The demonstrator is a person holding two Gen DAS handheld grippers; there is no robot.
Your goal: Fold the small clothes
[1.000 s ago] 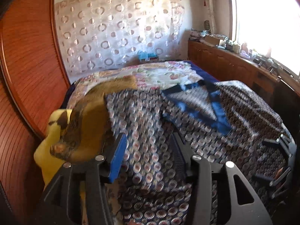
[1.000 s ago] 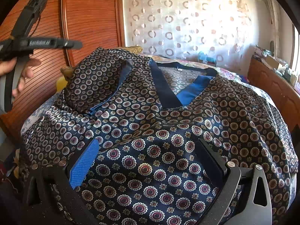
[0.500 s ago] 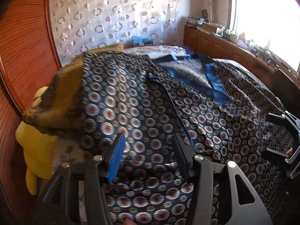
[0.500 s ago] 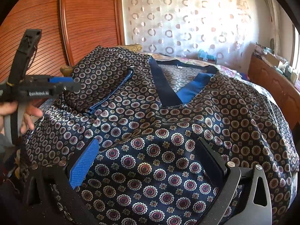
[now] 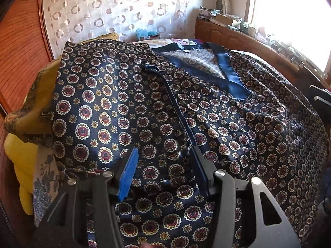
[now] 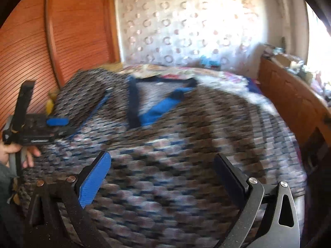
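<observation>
- The patterned navy top (image 5: 206, 107) lies spread across the bed, V-neck (image 5: 227, 72) toward 12 o'clock, one sleeve (image 5: 107, 103) already folded in at your 10 o'clock.
- Your left gripper (image 5: 163, 169) hovers just over the sleeve's piped edge (image 5: 180, 117), jaws half apart, pinching nothing.
- Your right gripper (image 6: 163, 177) stands wide and empty; its view is blurred.
- The fabric looks thin, soft and probably slippery, so it will likely slump and slide.
- Take it by a hem or the piped seam, not mid-panel.

Bed (image 6: 238, 78) under spread patterned shirt (image 5: 206, 113)
</observation>
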